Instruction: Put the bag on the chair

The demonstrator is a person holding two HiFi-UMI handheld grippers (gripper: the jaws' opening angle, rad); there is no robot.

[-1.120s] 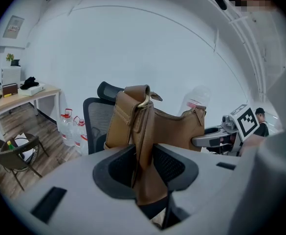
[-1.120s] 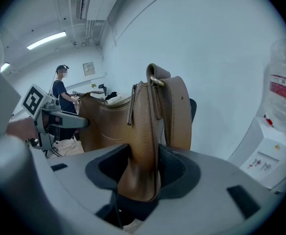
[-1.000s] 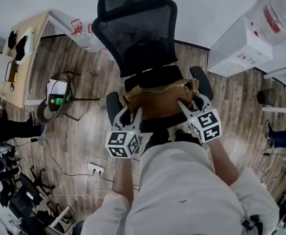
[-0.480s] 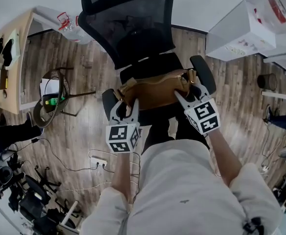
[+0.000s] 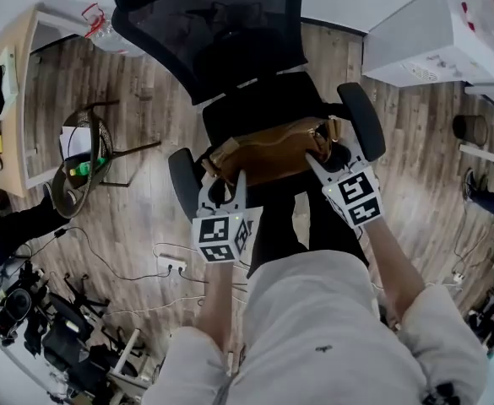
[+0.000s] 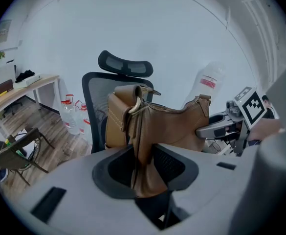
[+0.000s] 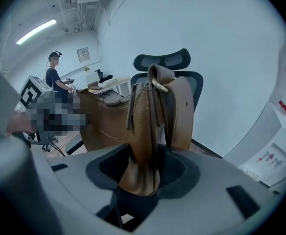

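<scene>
A tan leather bag (image 5: pixel 268 152) hangs over the front of the black office chair's seat (image 5: pixel 263 112), held at both ends. My left gripper (image 5: pixel 222 189) is shut on the bag's left end, where the leather (image 6: pixel 143 146) is pinched between its jaws. At the other end, my right gripper (image 5: pixel 323 160) is shut on the bag's right side, with the strap and leather (image 7: pixel 145 151) clamped in its jaws. The chair's mesh backrest (image 5: pixel 209 32) stands behind the bag, and its headrest (image 6: pixel 125 65) shows in the left gripper view.
The chair's armrests (image 5: pixel 361 121) flank the bag. A wire basket (image 5: pixel 82 171) sits on the wood floor at left, near a desk (image 5: pixel 14 99). White boxes (image 5: pixel 428 36) stand at right. Cables and a power strip (image 5: pixel 169 267) lie on the floor. A person (image 7: pixel 55 77) stands far off.
The chair has come closer under the head view; the bag and both grippers have moved forward over the seat. Both grips have stayed the same.
</scene>
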